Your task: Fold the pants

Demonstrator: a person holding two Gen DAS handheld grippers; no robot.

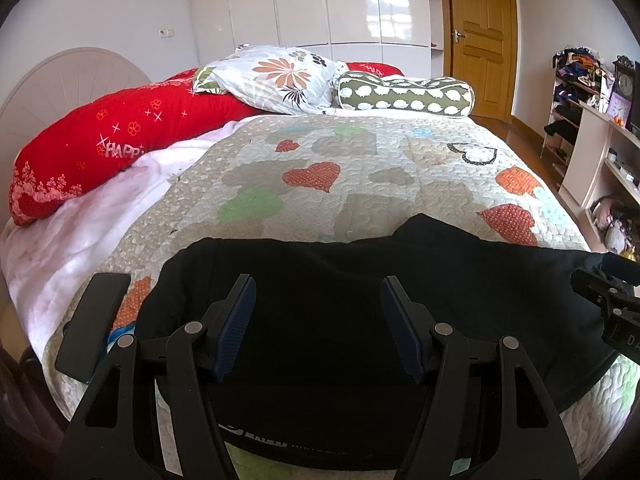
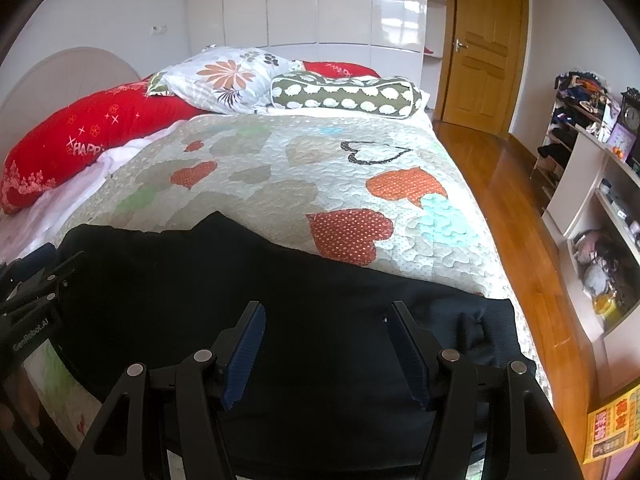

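Black fabric pants lie spread flat across the near edge of the bed, on a quilted beige bedspread with heart patches, one ribbed cuff toward the bed's right edge. Above the pants, the left gripper hovers with jaws released, blue ribbed pads well apart and holding nothing. Likewise, the right gripper hovers over the cuff end with jaws released.

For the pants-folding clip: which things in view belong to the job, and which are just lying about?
Job:
black pants
left gripper, open
right gripper, open
quilt, folding surface

Lying about:
red pillow
flowered pillow
green bolster
clock
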